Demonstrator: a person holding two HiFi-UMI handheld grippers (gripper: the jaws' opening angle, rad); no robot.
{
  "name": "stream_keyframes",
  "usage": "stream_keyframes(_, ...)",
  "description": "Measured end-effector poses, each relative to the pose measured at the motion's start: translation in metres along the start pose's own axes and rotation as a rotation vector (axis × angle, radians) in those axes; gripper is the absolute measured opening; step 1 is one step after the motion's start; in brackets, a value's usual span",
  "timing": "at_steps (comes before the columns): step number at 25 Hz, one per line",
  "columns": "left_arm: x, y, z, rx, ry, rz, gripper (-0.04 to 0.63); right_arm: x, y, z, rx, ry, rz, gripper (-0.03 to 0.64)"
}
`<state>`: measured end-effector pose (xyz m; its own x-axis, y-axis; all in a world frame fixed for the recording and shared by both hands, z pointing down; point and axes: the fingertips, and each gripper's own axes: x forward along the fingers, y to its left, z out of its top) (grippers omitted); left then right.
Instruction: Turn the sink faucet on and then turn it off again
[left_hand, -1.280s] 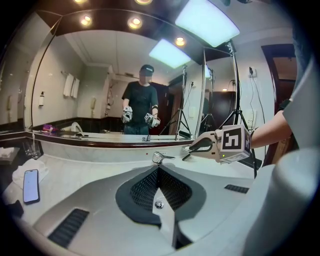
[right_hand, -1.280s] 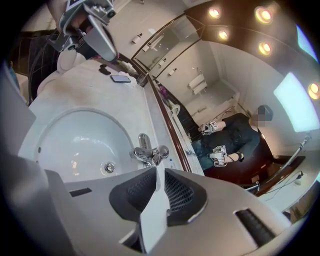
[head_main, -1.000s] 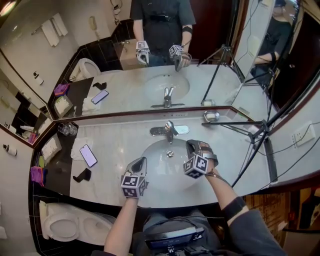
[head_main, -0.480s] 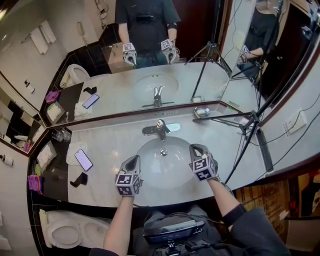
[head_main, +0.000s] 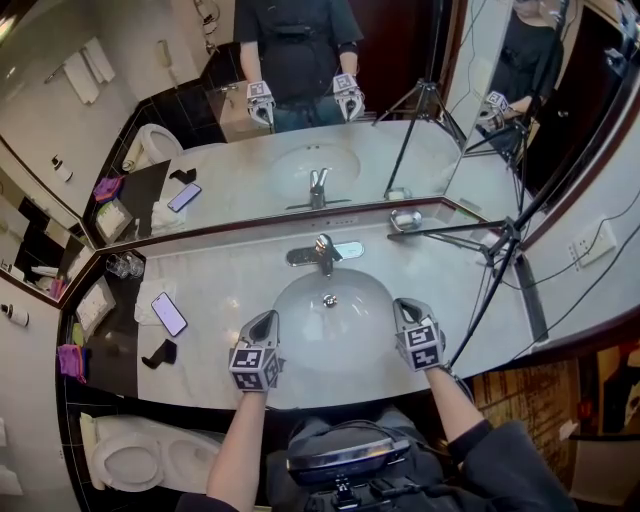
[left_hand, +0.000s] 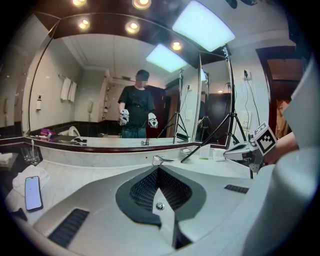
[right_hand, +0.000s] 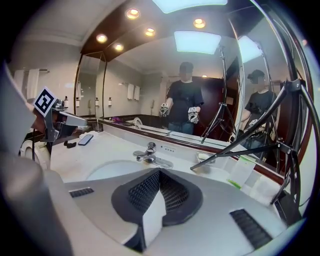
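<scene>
Fingers on the left gripper and right gripper are pressed together, gripping nothing. Both hover near the desk's front edge, flanking the sink basin. The faucet stands untouched at the back edge. A tripod leg crosses the back right corner beside a soap dish. A phone lies near the left edge.

The basin sits mid-counter, the faucet at its far rim, before the mirror. A phone lies left of the basin, and a soap dish far right beside a tripod. The left gripper and right gripper flank the basin's near rim, and a toilet stands near left, below the counter.
</scene>
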<state>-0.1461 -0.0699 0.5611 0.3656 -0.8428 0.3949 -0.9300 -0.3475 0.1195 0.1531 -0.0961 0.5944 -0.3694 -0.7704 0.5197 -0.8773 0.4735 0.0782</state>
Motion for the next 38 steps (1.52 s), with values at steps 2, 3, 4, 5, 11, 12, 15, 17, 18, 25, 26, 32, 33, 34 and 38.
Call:
stream_keyframes(2,-0.001,-0.002,-0.002,-0.002,0.002,-0.004,-0.012,-0.001,-0.001,-0.004,0.006,0.004,0.001,0.017)
stream_keyframes(3,-0.001,-0.003,-0.002,0.0,0.002,-0.005,-0.013,-0.001,-0.002,-0.005,0.008,0.005,0.001,0.017)
stream_keyframes(4,-0.001,-0.003,-0.003,0.003,0.003,-0.006,-0.014,-0.001,-0.002,-0.005,0.009,0.005,0.001,0.017)
stream_keyframes(5,-0.001,-0.004,-0.003,0.008,0.004,-0.006,-0.014,0.0,-0.002,-0.005,0.009,0.005,0.002,0.017)
stream_keyframes(11,-0.002,-0.01,-0.001,0.005,-0.005,-0.014,-0.012,-0.001,-0.001,-0.009,0.005,0.011,0.006,0.017)
stream_keyframes(12,-0.002,-0.011,-0.001,0.007,-0.006,-0.013,-0.012,-0.001,-0.001,-0.009,0.002,0.012,0.007,0.017)
stream_keyframes(15,-0.001,-0.012,-0.002,0.013,-0.004,-0.011,-0.012,-0.001,-0.001,-0.012,0.002,0.015,0.007,0.018)
stream_keyframes(17,-0.001,-0.011,-0.003,0.015,-0.005,-0.009,-0.012,0.0,0.0,-0.013,0.003,0.016,0.009,0.017)
stream_keyframes(18,-0.002,-0.011,-0.003,0.016,-0.006,-0.009,-0.012,0.0,0.0,-0.014,0.001,0.018,0.009,0.017)
stream_keyframes(25,0.002,-0.012,-0.002,0.014,-0.001,-0.004,-0.012,0.012,0.002,-0.019,-0.098,0.036,0.003,0.021)
stream_keyframes(26,0.002,-0.011,-0.001,0.013,-0.001,-0.003,-0.012,0.016,0.002,-0.021,-0.122,0.038,0.002,0.022)
stream_keyframes(32,0.01,-0.008,-0.003,0.004,0.005,0.007,-0.012,0.045,0.008,-0.006,-0.356,0.068,0.015,0.084)
stream_keyframes(33,0.012,-0.008,-0.003,0.003,0.008,0.008,-0.012,0.052,0.009,-0.002,-0.408,0.07,0.016,0.091)
stream_keyframes(34,0.014,-0.007,-0.004,0.002,0.01,0.01,-0.012,0.059,0.011,0.001,-0.463,0.072,0.018,0.114)
stream_keyframes(38,0.024,-0.005,-0.007,-0.003,0.017,0.013,-0.012,0.086,0.022,0.012,-0.686,0.082,0.038,0.174)
